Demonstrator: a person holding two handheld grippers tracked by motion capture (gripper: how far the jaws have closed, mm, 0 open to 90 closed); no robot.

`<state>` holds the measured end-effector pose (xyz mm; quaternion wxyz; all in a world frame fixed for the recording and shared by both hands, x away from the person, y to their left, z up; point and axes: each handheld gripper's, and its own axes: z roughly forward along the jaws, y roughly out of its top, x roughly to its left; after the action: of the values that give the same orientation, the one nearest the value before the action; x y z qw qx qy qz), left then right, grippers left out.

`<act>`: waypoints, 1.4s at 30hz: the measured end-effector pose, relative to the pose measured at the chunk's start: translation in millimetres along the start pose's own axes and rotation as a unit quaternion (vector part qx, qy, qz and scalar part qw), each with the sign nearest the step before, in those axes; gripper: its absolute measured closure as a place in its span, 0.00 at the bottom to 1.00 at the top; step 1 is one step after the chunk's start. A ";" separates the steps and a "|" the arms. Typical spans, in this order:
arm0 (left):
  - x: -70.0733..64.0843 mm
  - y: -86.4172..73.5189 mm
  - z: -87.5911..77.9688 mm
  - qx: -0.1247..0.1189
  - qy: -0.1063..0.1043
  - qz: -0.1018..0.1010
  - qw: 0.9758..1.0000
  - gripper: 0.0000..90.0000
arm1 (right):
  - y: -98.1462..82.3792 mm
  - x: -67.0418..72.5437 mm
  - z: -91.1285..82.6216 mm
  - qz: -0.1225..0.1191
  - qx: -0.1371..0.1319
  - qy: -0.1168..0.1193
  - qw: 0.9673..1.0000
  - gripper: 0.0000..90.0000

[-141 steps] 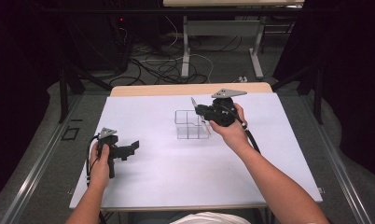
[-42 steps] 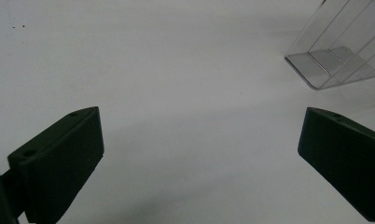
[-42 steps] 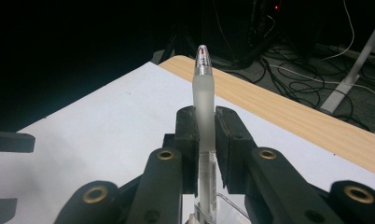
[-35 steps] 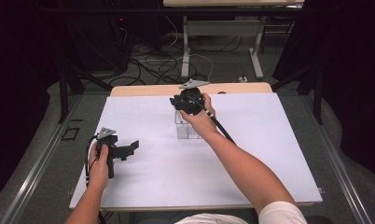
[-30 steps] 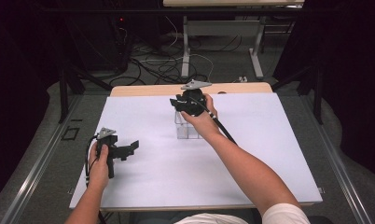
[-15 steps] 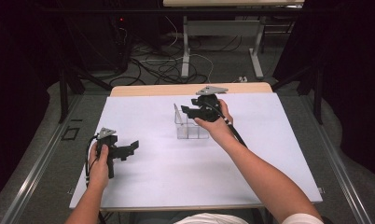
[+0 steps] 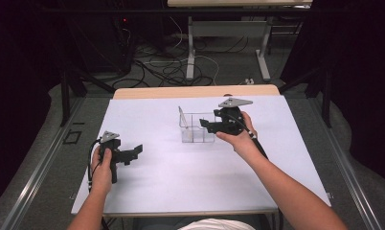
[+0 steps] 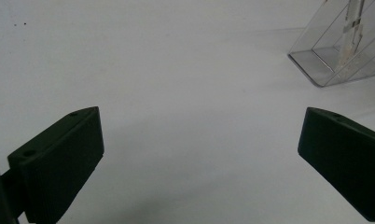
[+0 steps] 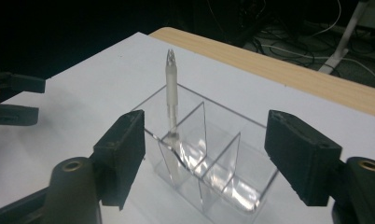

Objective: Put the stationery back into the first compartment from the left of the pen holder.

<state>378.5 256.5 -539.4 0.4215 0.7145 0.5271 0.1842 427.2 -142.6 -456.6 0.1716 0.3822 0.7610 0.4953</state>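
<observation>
— Why is the right gripper [image 7: 210,126] hanging just beside that clear box?

— My guess is it's lined up with the clear divided organizer [image 7: 197,128], which sits on the worktop [image 7: 181,182] a little right of centre and towards the far side. From the right gripper's own camera the fingers [image 9: 122,158] stand wide apart, one on each side of the box, with nothing clamped between them.

— And that pale stick poking out of it?

— A slim translucent pen-like thing [image 9: 171,88], standing upright and slightly tilted in the far-left compartment. In that view it rises just past the inner edge of the left finger and well apart from the right one. Nothing is touching it that I can see. It leans against the wall because the compartment is all that props it up.

— The other hand?

— The left gripper [image 7: 128,154] is parked near the left edge, low over the worktop, the person's hand [image 7: 102,167] wrapped round its grip. Its fingers [image 8: 59,163] are spread too, empty, with bare white surface between them. Its camera catches the organizer far off to its right, so it's well apart from the box, probably just waiting.
</observation>
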 end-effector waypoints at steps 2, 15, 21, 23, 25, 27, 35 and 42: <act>0.8 0.5 -1.3 0.007 -0.004 0.000 1.000 0.00 | -4.9 -2.9 -5.5 -0.001 -0.002 -0.005 1.000 0.25; 0.8 0.1 -2.9 0.003 0.002 -0.003 1.000 0.00 | -45.3 -36.4 -43.5 0.012 0.023 -0.068 0.997 0.04; 0.9 -0.1 -2.9 0.003 0.002 -0.003 1.000 0.00 | -61.4 -55.5 -57.7 0.026 0.031 -0.102 0.994 0.00; 0.4 -0.5 -2.1 -0.002 0.006 -0.004 1.000 0.00 | -66.5 -60.9 -61.1 0.029 0.031 -0.113 0.993 0.00; 0.6 -0.3 -2.7 0.003 0.004 -0.003 1.000 0.00 | -72.4 -66.2 -62.9 0.029 0.033 -0.122 0.992 0.00; 1.0 0.0 -3.5 0.008 0.001 -0.002 1.000 0.00 | -79.2 -70.5 -63.1 0.037 0.035 -0.128 0.990 0.00; 1.0 -0.1 -3.5 0.003 0.004 -0.002 1.000 0.00 | -94.2 -84.0 -64.7 0.062 0.028 -0.156 0.985 0.00; 2.3 -0.2 -3.1 0.003 0.005 -0.003 1.000 0.00 | -105.3 -95.3 -67.1 0.061 0.043 -0.177 0.981 0.00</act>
<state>377.0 259.9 -538.2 0.4174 0.7130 0.5319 0.1855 402.8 -278.9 -530.7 0.2563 0.5163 0.7144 0.3965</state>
